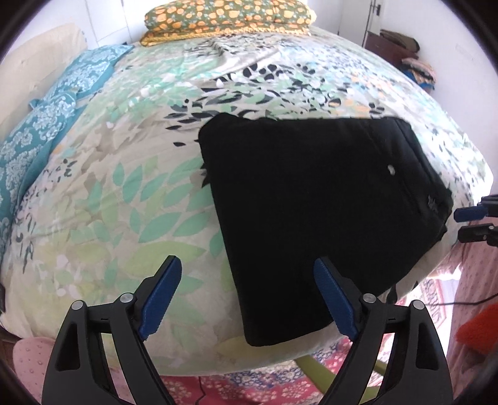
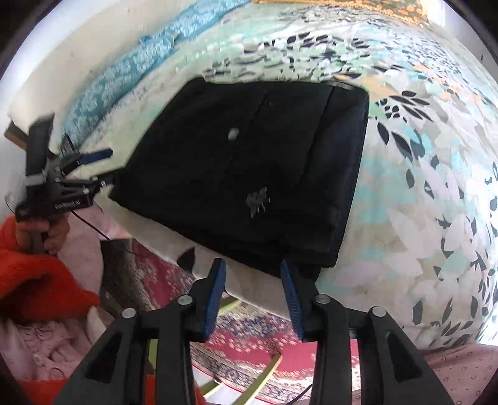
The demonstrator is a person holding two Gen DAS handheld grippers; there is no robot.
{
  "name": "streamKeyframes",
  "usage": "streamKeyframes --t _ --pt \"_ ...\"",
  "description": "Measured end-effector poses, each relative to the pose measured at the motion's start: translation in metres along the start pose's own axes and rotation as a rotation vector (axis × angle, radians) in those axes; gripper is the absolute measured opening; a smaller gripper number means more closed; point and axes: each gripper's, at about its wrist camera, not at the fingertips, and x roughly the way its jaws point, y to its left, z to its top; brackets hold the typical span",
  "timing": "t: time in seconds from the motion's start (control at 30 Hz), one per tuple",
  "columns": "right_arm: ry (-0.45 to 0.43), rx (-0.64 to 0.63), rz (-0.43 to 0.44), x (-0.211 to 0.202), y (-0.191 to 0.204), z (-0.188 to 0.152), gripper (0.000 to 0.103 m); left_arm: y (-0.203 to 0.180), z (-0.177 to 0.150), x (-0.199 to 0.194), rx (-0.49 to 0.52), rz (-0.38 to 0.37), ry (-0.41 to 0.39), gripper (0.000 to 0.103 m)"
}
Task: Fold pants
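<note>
The black pants lie folded into a compact rectangle on the leaf-print bedspread, near the bed's front edge. They also show in the right wrist view, with a small white button and a grey logo on top. My left gripper is open and empty, hovering just short of the pants' near corner. It also shows in the right wrist view at the left. My right gripper is open and empty at the pants' front edge. Its fingers show at the right of the left wrist view.
A turquoise patterned pillow lies along the left of the bed. An orange-flowered folded blanket sits at the far end. A red patterned rug and a green chair frame are below the bed edge. A dark cabinet stands at far right.
</note>
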Motion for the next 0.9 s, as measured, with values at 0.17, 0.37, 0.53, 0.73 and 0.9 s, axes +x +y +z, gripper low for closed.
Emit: streamKeyframes --t 0.17,0.37,0.53,0.73,0.9 --pt "-0.105 0.186 0.167 -0.012 -0.077 0.028 0.089 0.054 0.024 0.031 -0.213 -0.203 0.076 0.095" --pt "0.077 0.349 0.334 0.052 -0.137 0.034 0.089 0.076 0.028 0.082 -0.313 -0.404 0.229 0.095" --pt "0.038 0.360 0.464 0.073 -0.135 0.040 0.087 0.058 0.028 0.100 -0.329 -0.468 0.265 0.098" --pt "0.052 0.291 0.495 0.091 -0.103 0.040 0.050 0.024 0.041 0.095 -0.266 -0.407 0.237 0.045" --pt "-0.039 0.234 0.553 0.056 -0.095 0.054 0.039 0.020 0.069 0.053 -0.238 -0.447 0.143 0.028"
